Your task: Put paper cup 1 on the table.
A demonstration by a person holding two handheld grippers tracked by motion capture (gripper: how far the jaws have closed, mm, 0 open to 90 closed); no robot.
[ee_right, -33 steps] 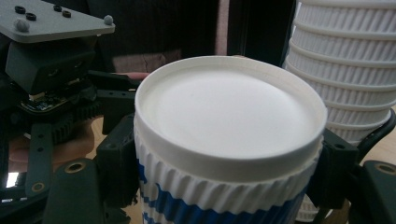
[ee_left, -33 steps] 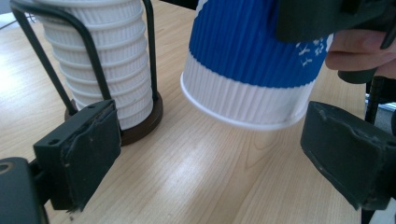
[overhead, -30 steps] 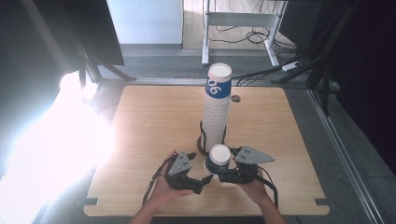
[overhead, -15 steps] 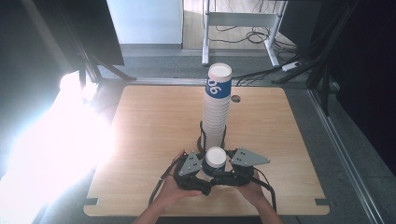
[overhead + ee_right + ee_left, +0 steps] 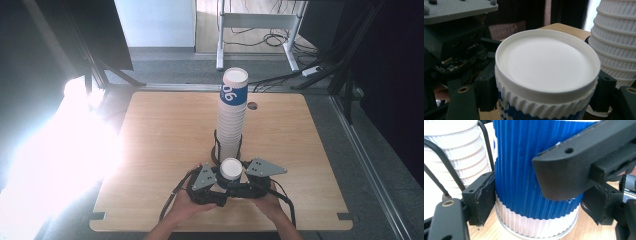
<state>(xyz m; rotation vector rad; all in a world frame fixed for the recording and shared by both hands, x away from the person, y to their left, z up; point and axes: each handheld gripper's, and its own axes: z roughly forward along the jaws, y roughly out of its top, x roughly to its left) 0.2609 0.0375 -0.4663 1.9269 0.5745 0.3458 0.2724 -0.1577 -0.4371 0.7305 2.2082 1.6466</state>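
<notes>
Wooden table [image 5: 150,150] carries my landmark, the tall cup stack [image 5: 231,120], and just in front of its base I clamp the single blue cup [image 5: 524,182] upside down between left gripper [image 5: 212,181] and right gripper [image 5: 240,180], apparently to steady it, hands low.

Readable markings, one item: white digits "06", as they read from the high view, printed on the blue band of the topmost cup [image 5: 234,89] of the tall cup stack [image 5: 230,129]; orientation uncertain, so possibly "90". Blue-banded single cup [image 5: 529,182]: a partly hidden white mark, illegible.
</notes>
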